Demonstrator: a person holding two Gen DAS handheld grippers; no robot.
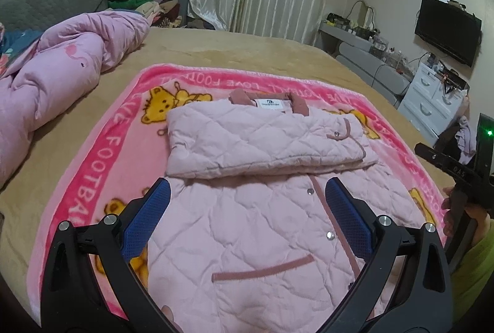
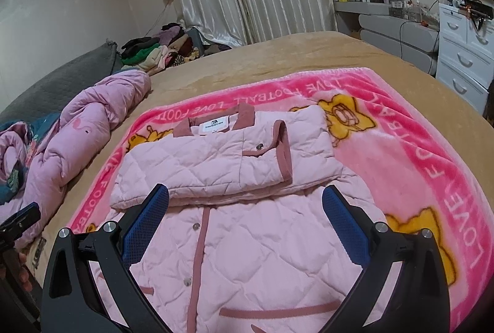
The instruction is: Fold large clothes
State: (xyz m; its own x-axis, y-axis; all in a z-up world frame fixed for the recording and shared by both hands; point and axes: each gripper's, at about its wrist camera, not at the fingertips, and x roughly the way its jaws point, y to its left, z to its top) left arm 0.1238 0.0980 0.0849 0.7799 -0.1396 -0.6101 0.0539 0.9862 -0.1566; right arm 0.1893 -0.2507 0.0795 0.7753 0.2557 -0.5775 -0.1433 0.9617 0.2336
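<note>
Left wrist view: the left gripper (image 1: 247,203) hangs over the pink jacket (image 1: 256,228), wide open, holding nothing.
Right wrist view: the right gripper (image 2: 247,209) is wide open too and holds nothing.
Jacket: it lies flat on the pink bear blanket (image 1: 102,147) on the bed (image 1: 231,48), snaps facing up.
Sleeves: both are folded across the chest in one thick band (image 1: 256,141) just under the collar (image 1: 268,101).
Step now: I think the bottom half gets folded up over the sleeves next.
Where to grab: take the bottom edge near its two corners, one gripper on each side. The edge is too close to see here.
How to grab: pinch all the puffy layers, not just the top one.
How to lift: raise both sides together so the fold stays straight.
Where to put it: lay the edge near the collar.
Watch out: the blanket is soft, so don't pinch it with the jacket.
Watch out too: going fast can push the sleeves out of place.
</note>
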